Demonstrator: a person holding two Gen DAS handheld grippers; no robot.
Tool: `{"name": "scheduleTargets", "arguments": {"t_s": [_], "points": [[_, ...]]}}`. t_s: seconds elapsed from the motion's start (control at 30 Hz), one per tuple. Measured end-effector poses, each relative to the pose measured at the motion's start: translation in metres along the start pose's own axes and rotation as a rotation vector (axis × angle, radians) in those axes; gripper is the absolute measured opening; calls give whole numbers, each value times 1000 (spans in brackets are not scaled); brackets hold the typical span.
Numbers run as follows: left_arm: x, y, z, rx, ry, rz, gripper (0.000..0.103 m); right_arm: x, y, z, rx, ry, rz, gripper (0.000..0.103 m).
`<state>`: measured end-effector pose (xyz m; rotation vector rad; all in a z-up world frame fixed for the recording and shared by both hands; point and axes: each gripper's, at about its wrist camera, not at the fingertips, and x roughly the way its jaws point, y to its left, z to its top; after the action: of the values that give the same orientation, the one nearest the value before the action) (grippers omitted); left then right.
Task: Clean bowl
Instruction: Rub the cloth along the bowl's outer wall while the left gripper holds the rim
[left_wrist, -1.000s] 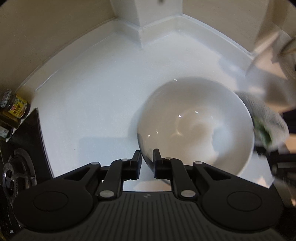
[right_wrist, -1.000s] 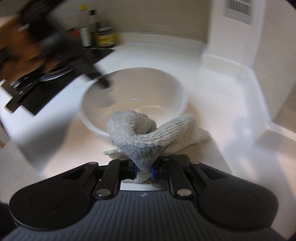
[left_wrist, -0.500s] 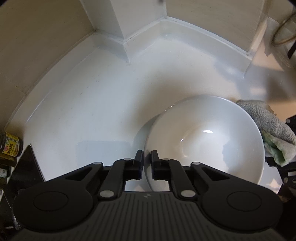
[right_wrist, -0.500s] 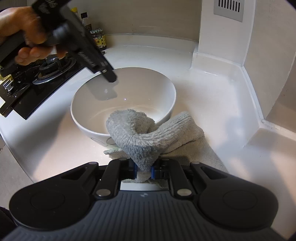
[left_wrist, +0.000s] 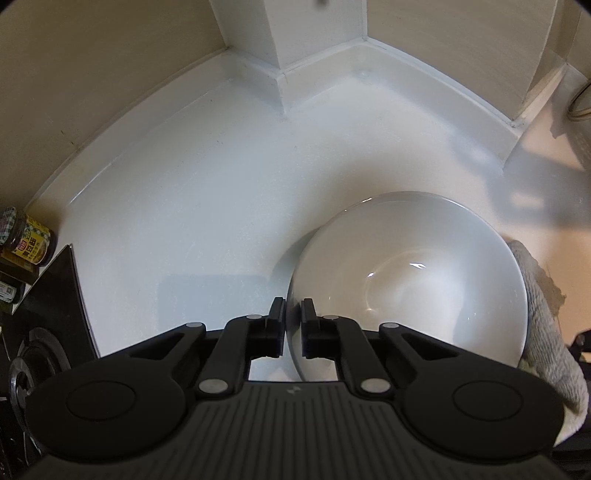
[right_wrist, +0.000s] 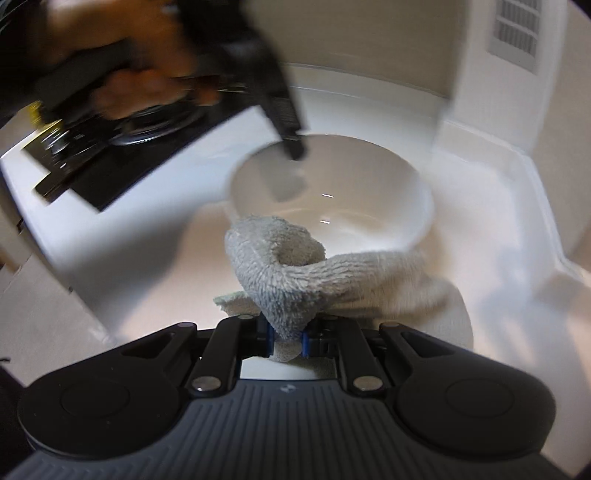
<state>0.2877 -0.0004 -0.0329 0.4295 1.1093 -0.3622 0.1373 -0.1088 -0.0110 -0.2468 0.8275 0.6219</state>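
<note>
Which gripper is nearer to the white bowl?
Left. The left gripper, jaws closing, straddles the white bowl rim; the right gripper holds a grey cloth just outside it.

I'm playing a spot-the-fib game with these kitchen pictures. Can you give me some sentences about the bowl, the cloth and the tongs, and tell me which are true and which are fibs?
1. The right tongs pinch a grey cloth. True.
2. The white bowl is full of soup. False: nothing shows inside it.
3. The left tongs are closing on the bowl's rim, one finger inside and one outside. True.
4. The cloth is spread flat in the bottom of the bowl. False: it hangs bunched from the right tongs, at the bowl's near edge.
5. A jar with a yellow label stands by the stove. True.
6. The bowl sits on the stove. False: it rests on the white counter.
</note>
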Motion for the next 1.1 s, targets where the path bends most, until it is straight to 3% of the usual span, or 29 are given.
{"name": "scheduleTargets", "arguments": {"t_s": [0.1, 0.27, 0.5, 0.6, 0.87, 1.1], "points": [[-5, 0, -8, -30, 7, -20, 9, 3, -18, 1, 58, 2, -2, 11], [-9, 3, -10, -41, 24, -87, 20, 3, -48, -1, 115, 0, -79, 11], [2, 5, 10, 17, 3, -44, 17, 4, -60, -1, 127, -6, -92, 11], [6, 5, 13, 18, 7, -46, 10, 5, -61, -4, 137, -11, -93, 11], [5, 2, 8, 3, -7, -31, 7, 9, -62, -3, 159, -16, -112, 11], [7, 0, 5, -15, -20, -15, 6, 9, -41, -2, 136, 2, -108, 11]]}}
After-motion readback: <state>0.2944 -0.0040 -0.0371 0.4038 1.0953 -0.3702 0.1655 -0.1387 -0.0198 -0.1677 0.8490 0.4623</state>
